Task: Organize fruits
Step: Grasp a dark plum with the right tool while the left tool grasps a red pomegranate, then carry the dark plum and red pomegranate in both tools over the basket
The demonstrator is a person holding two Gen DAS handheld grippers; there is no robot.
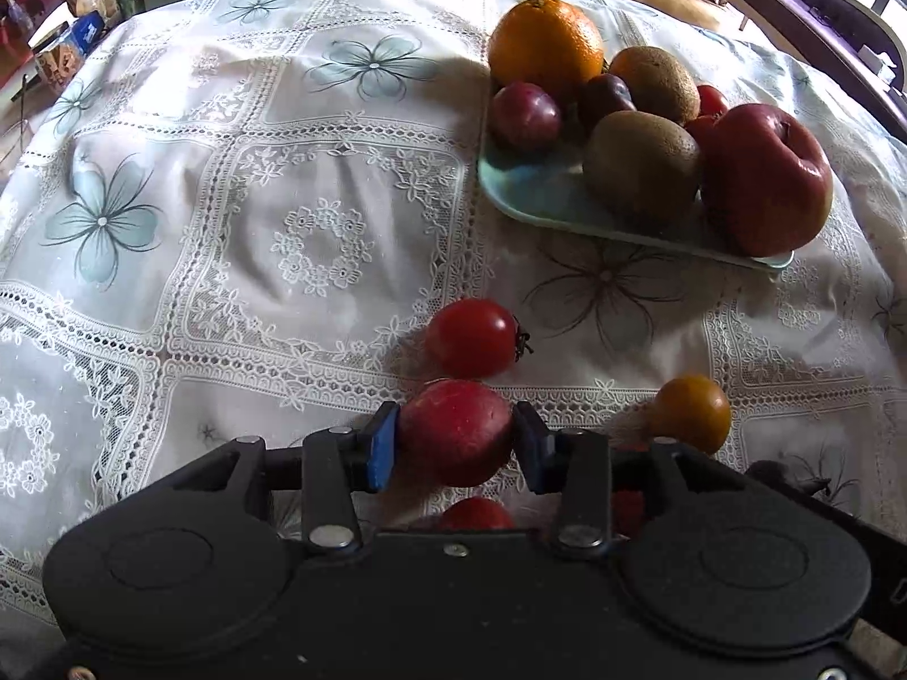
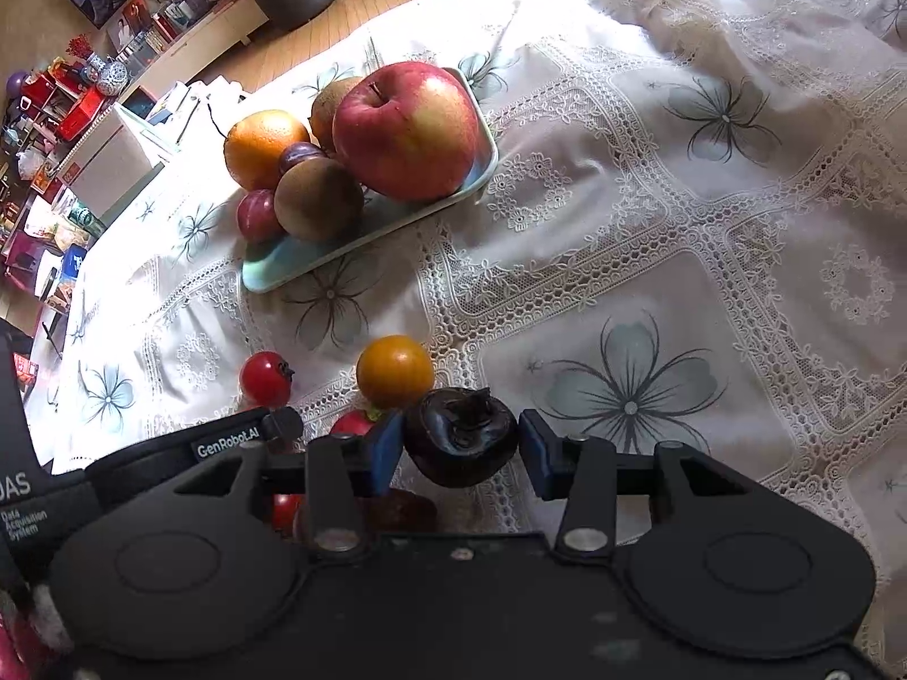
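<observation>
- Your left gripper (image 1: 457, 435) has its jaws pinching a red plum (image 1: 457, 430) from both sides, low over the lace tablecloth (image 1: 317, 181) on the worktop.
- Your right gripper (image 2: 460, 442) has its jaws closed against a dark, nearly black fruit (image 2: 460, 445) with a dried calyx on top (possibly a mangosteen; hard to tell).
- Just ahead of your left jaws lies a red cherry tomato (image 1: 473, 337), and off to their right sits an orange cherry tomato (image 1: 693, 412); both rest loose on the cloth.
- The pale green tray (image 1: 527, 192) stands further away, and it holds an orange (image 1: 545, 45), 2 kiwis (image 1: 643, 167), 2 plums (image 1: 526, 114) and a large red apple (image 1: 765, 178) at its near right end.
- More red fruit shows partly hidden under both grippers.
</observation>
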